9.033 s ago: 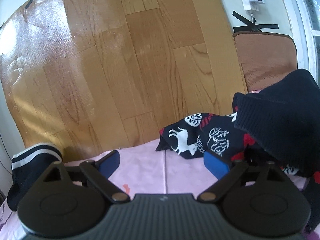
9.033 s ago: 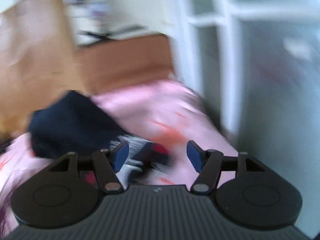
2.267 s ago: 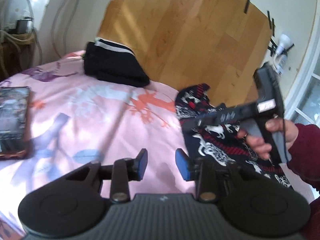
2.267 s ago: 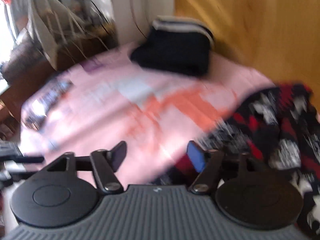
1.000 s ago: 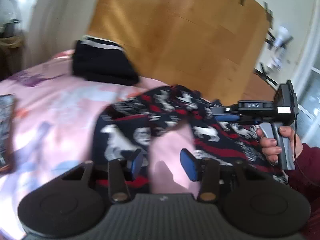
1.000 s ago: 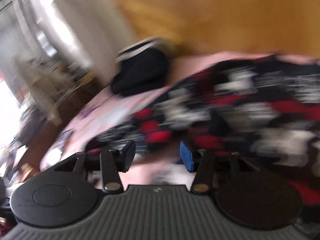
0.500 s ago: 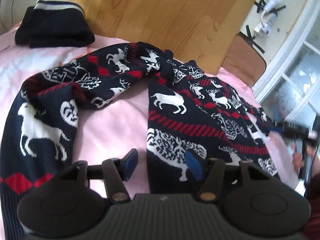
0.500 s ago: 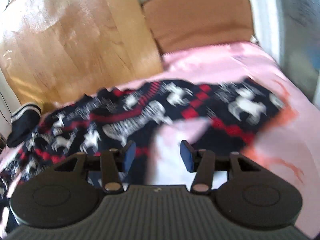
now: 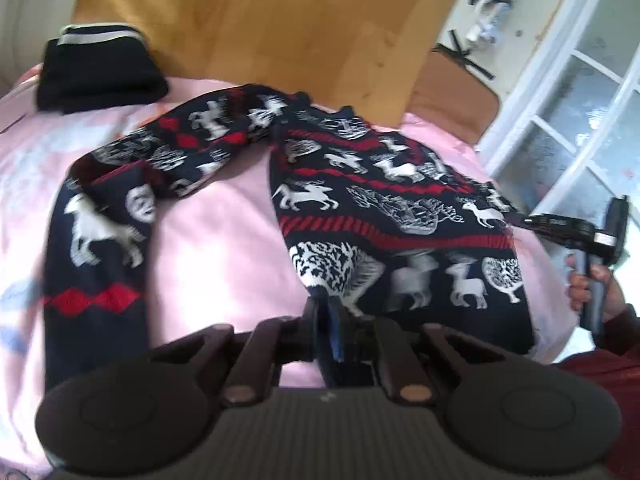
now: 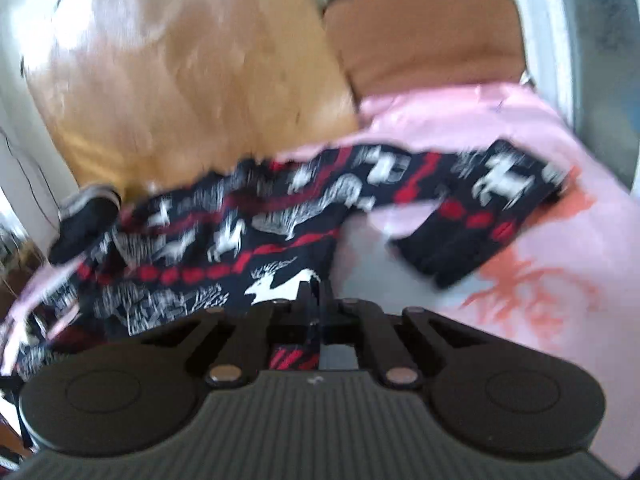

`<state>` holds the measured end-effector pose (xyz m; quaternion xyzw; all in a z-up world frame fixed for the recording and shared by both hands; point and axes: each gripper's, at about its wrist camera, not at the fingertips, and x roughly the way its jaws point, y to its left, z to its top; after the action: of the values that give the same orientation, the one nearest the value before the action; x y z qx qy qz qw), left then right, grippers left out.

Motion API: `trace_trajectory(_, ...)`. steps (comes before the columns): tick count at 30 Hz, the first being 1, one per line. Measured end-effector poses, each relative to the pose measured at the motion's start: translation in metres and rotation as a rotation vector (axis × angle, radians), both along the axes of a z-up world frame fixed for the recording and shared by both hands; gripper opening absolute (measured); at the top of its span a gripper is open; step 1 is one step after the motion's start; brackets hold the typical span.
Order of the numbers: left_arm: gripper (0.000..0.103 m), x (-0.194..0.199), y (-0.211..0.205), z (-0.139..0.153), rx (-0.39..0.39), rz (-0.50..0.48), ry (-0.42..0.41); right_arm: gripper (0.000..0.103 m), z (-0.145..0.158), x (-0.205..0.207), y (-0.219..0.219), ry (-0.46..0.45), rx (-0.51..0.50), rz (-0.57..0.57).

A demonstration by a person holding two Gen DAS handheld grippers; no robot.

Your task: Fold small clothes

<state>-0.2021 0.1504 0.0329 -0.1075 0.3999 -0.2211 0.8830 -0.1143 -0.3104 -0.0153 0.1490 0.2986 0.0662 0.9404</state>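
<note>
Both jaws clamped on sweater [image 9: 384,216] hem | pink bedsheet [image 9: 216,240] | wooden headboard [image 9: 280,20] | glazed white door [image 9: 580,92]

A navy sweater [image 9: 384,208] with white reindeer and red stripes lies spread flat on the pink bed [image 9: 216,248], sleeves bent.

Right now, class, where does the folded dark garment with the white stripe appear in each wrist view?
Left wrist view: folded dark garment at upper left, on the pink sheet.
Right wrist view: same garment at the left edge, blurred.
Shared landmark: the reindeer sweater.
</note>
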Motion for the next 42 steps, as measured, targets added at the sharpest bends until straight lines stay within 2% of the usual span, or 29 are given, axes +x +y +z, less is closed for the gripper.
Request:
trace_trajectory(1, 0.007, 0.001, 0.002, -0.004, 0.014, 0.025, 0.013, 0.005, 0.003, -0.001, -0.004, 0.001, -0.017, -0.007)
trace_trajectory(2, 0.007, 0.005, 0.003, -0.01, 0.021, 0.05, 0.043, 0.01, 0.002, -0.002, -0.005, 0.008, -0.04, -0.017)
trace_trajectory(4, 0.008, 0.011, 0.004, -0.022, 0.01, 0.069, 0.1, 0.012, -0.006, -0.001, -0.011, 0.07, -0.017, -0.007)
trace_trajectory(6, 0.016, 0.011, 0.002, -0.024, 0.022, 0.058, 0.105, 0.014, -0.015, -0.01, -0.014, 0.111, 0.035, 0.024)
trace_trajectory(7, 0.023, 0.011, 0.001, -0.024, 0.033, 0.047, 0.103, 0.017, -0.018, -0.018, -0.015, 0.113, 0.046, 0.037)
trace_trajectory(9, 0.031, 0.01, -0.002, -0.023, 0.041, 0.031, 0.1, 0.04, -0.021, -0.035, -0.015, 0.112, 0.07, 0.058)
trace_trajectory(11, 0.033, 0.009, -0.004, -0.023, 0.05, 0.016, 0.104, 0.045, -0.023, -0.051, -0.015, 0.115, 0.101, 0.07)
trace_trajectory(15, 0.029, 0.006, -0.007, -0.025, 0.045, 0.001, 0.115, 0.045, -0.036, -0.069, 0.002, 0.16, 0.182, 0.137)
trace_trajectory(16, 0.021, 0.006, -0.007, -0.026, 0.037, -0.006, 0.117, 0.045, -0.042, -0.073, 0.01, 0.163, 0.19, 0.155)
trace_trajectory(17, 0.009, 0.005, -0.009, -0.028, 0.027, -0.015, 0.121, 0.039, -0.043, -0.079, 0.019, 0.128, 0.174, 0.145)
trace_trajectory(18, 0.009, 0.004, -0.01, -0.029, 0.018, -0.023, 0.125, 0.012, -0.046, -0.081, 0.026, 0.12, 0.166, 0.146)
trace_trajectory(21, 0.009, -0.002, -0.012, -0.024, 0.007, -0.055, 0.103, 0.011, -0.044, -0.082, 0.028, 0.137, 0.171, 0.112)
trace_trajectory(25, 0.008, -0.021, -0.012, -0.01, -0.008, -0.14, 0.041, 0.011, -0.011, -0.097, 0.008, 0.073, 0.061, 0.063)
trace_trajectory(26, 0.007, -0.023, -0.013, -0.011, -0.001, -0.158, 0.045, 0.01, -0.002, -0.101, 0.003, 0.064, 0.026, 0.049)
trace_trajectory(28, 0.007, -0.024, -0.022, -0.023, 0.062, -0.175, 0.073, 0.008, -0.002, -0.102, 0.001, 0.092, -0.056, 0.033)
trace_trajectory(29, 0.009, -0.021, -0.023, -0.03, 0.089, -0.165, 0.092, 0.008, -0.009, -0.099, 0.003, 0.137, -0.085, 0.04)
trace_trajectory(31, 0.011, -0.017, -0.014, -0.028, 0.048, -0.15, 0.096, 0.013, -0.026, -0.088, 0.004, 0.231, -0.106, 0.039)
trace_trajectory(33, 0.013, -0.015, -0.003, -0.017, 0.085, -0.095, 0.045, 0.036, -0.024, -0.084, 0.001, 0.219, -0.114, -0.001)
trace_trajectory(36, 0.024, -0.005, 0.015, 0.0, 0.064, -0.027, -0.018, 0.038, -0.005, -0.081, -0.01, 0.108, -0.077, -0.062)
trace_trajectory(40, 0.05, 0.02, -0.001, 0.017, 0.007, 0.033, -0.135, 0.038, 0.008, -0.057, -0.011, 0.039, -0.01, -0.076)
trace_trajectory(42, 0.051, 0.038, -0.026, 0.017, 0.005, 0.021, -0.16, 0.038, 0.005, -0.043, -0.001, 0.035, 0.025, -0.055)
